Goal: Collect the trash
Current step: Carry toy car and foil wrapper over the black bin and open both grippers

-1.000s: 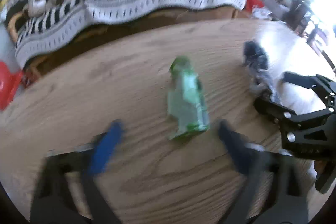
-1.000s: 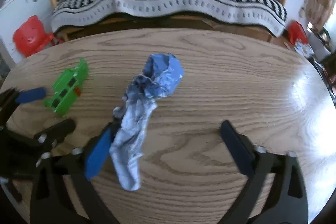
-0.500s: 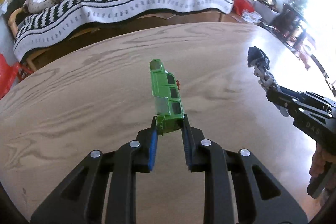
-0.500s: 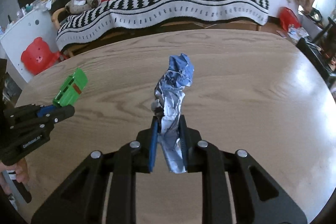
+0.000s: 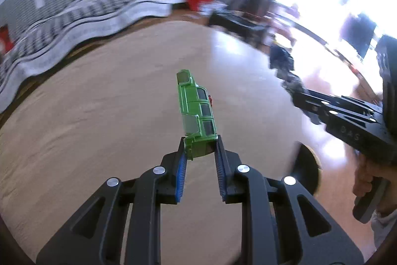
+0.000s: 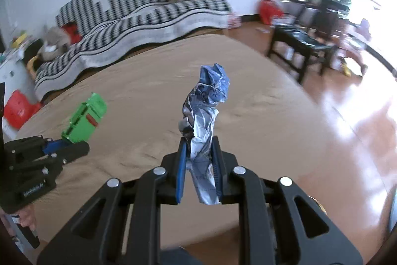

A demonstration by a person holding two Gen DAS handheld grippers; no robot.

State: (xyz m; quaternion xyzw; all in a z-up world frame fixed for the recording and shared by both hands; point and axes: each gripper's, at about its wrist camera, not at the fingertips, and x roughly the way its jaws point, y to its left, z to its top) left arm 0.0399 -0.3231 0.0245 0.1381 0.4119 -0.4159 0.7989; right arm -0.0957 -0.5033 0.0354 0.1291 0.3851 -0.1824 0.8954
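My left gripper (image 5: 200,146) is shut on the near end of a green plastic toy-like piece (image 5: 196,111), which sticks out forward above the round wooden table (image 5: 99,116). My right gripper (image 6: 199,147) is shut on a crumpled blue and silver wrapper (image 6: 207,106) that stands up between its pads, also lifted off the table (image 6: 148,96). In the right wrist view the left gripper (image 6: 59,144) with the green piece (image 6: 85,119) shows at the left. In the left wrist view the right gripper (image 5: 297,91) and its dark-looking wrapper (image 5: 281,61) appear at the right, with a hand (image 5: 364,180) on the handle.
A sofa under a black and white striped blanket (image 6: 139,24) stands behind the table. A dark low table (image 6: 305,44) and a red bag (image 6: 269,10) sit on the shiny wooden floor to the right. A red stool (image 6: 18,108) is at the left.
Both grippers closed on their items, the left on the green piece and the right on the wrapper, lifted them off the table and swung toward the right side of the room.
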